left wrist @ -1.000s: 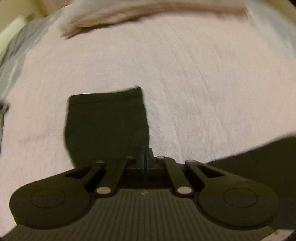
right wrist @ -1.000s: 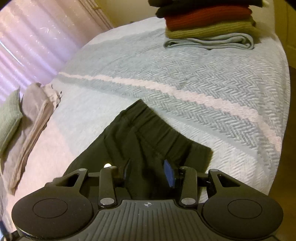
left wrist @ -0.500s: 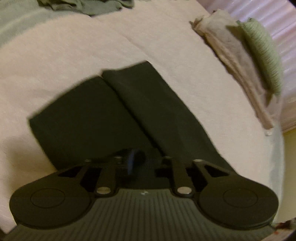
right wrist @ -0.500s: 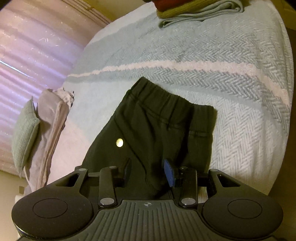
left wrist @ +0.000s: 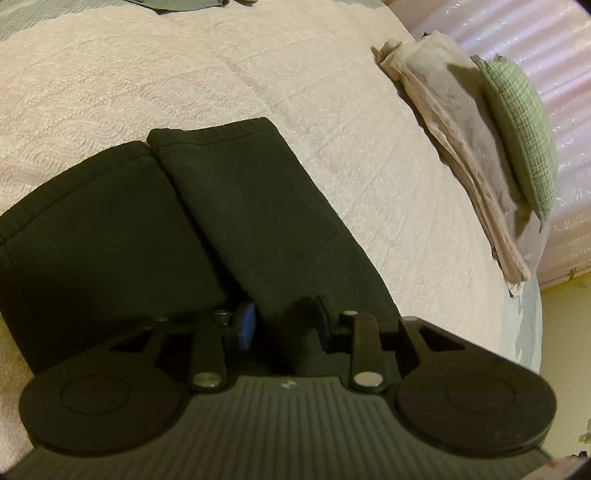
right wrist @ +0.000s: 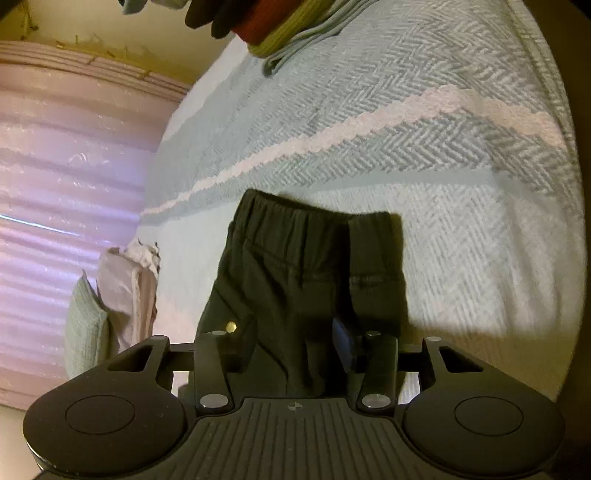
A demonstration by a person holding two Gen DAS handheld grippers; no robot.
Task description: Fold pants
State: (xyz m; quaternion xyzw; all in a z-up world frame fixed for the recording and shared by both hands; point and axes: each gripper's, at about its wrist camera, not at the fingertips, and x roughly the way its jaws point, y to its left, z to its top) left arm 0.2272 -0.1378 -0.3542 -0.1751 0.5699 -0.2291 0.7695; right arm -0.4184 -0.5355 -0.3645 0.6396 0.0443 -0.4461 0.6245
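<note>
1. Pants of dark, near-black soft cloth point(left wrist: 229, 221) lie flat on the bed; the left gripper point(left wrist: 284, 325) has its jaws parted and opening, with a raised fold of the leg cloth standing between the blue pad and the dark one, neither visibly pressing on it.
2. Both pant legs lie side by side ahead of the left gripper, their hemmed ends touching along one seam line.
3. On the right gripper point(right wrist: 293, 347) the jaws are apart and opening too, straddling a ridge of the pants near the gathered elastic waistband point(right wrist: 295, 218); a small brass rivet point(right wrist: 231, 325) sits just beside its left finger.
4. Under the pants spreads a pale bedspread point(left wrist: 332, 129), pinkish-white with a woven pattern in one part and grey-green herringbone with a pink scalloped stripe in another.
5. Near the bed's edge lie folded beige cloth point(left wrist: 454, 140) and a green checked cushion point(left wrist: 521, 125) touching it.
6. At the far end sits a stack of folded garments point(right wrist: 273, 26), black, red, olive and grey.
</note>
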